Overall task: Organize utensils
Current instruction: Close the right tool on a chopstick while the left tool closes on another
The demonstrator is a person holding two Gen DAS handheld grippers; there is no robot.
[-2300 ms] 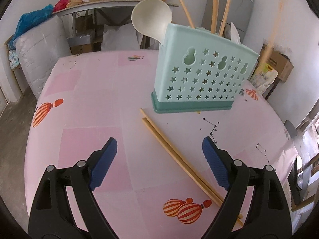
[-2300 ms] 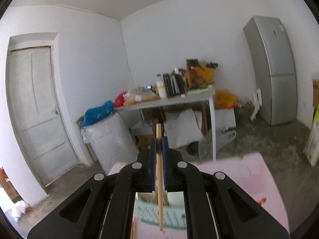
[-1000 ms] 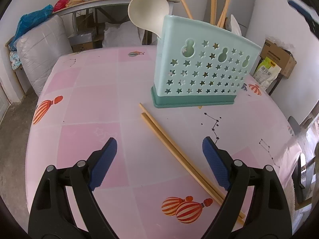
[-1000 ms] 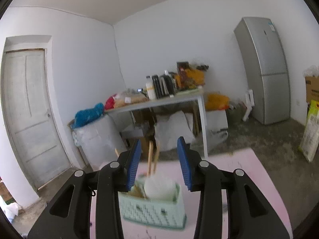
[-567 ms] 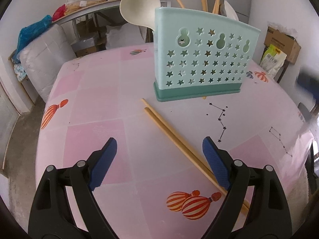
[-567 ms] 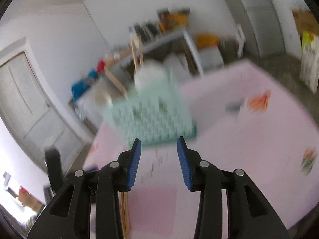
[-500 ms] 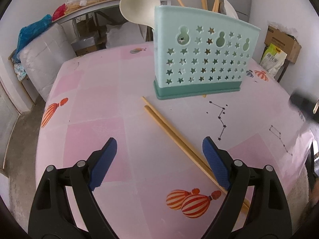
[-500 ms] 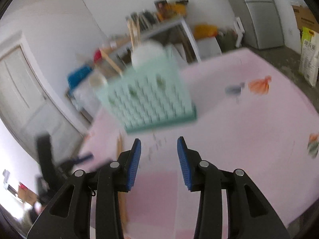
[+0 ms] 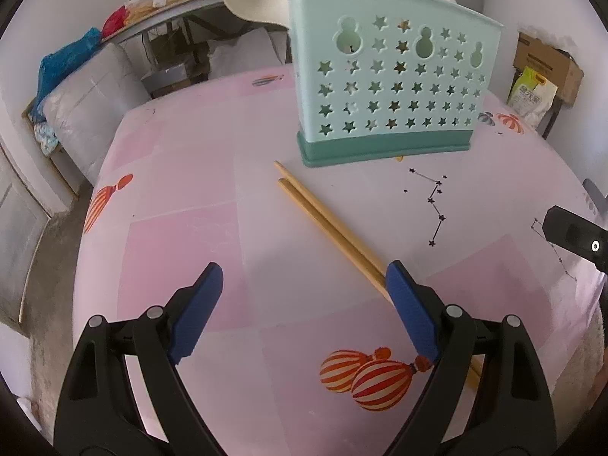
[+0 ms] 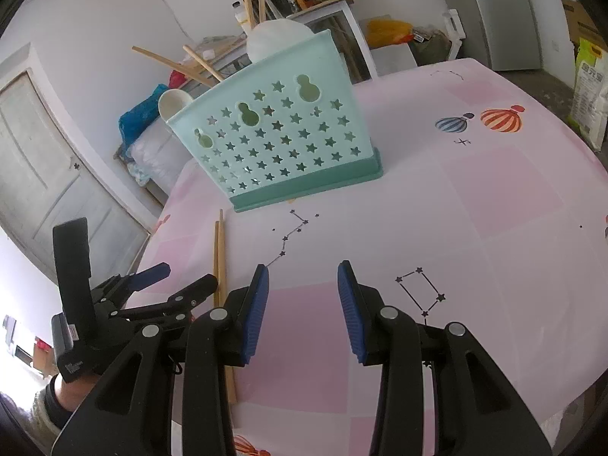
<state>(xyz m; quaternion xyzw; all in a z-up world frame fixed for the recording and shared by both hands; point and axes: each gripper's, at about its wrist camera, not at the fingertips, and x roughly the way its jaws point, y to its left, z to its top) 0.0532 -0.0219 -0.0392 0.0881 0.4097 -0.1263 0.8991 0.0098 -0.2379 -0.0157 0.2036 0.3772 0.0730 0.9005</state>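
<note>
Only from the right wrist, left gripper beside chopsticks.

No legible text appears anywhere in either view. A yellow-green sack beside the cardboard box carries printed characters too small to read, and a white label on the black handheld device shows lettering too blurred to make out.

The chopstick once clamped in the right gripper is gone; its jaws, now parted, have been lowered toward the table.
</note>
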